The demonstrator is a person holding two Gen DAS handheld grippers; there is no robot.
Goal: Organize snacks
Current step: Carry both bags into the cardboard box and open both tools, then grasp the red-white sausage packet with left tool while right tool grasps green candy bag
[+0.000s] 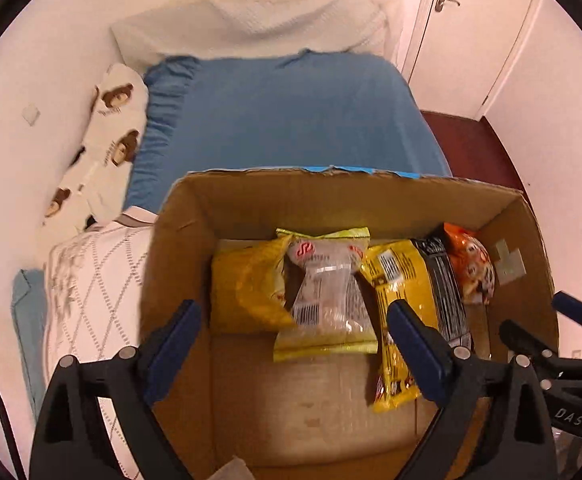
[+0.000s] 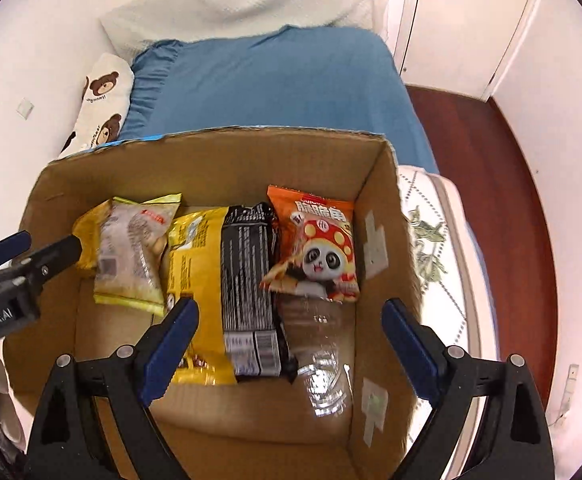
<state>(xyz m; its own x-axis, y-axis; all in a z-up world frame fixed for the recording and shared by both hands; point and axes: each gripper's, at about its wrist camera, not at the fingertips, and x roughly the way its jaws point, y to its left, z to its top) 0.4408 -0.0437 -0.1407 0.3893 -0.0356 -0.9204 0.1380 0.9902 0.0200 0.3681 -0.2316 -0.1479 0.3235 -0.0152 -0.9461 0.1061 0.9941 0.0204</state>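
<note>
Left wrist view: left gripper [image 1: 291,320] and right gripper [image 2: 289,322] hover over the cardboard box [image 1: 195,216], jaws apart and empty. Snack packets [image 2: 247,280] lie along its far wall — loosely overlapped (glossy film), so a descending finger could snag or crush one.

Home bedroom: bed [image 1: 291,120] with blue sheet, pillows [image 1: 251,20], door [image 1: 471,32].

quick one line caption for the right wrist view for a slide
Open right gripper above a cardboard box on a bed, snack packets inside: orange panda bag, black-and-yellow packet.
</note>
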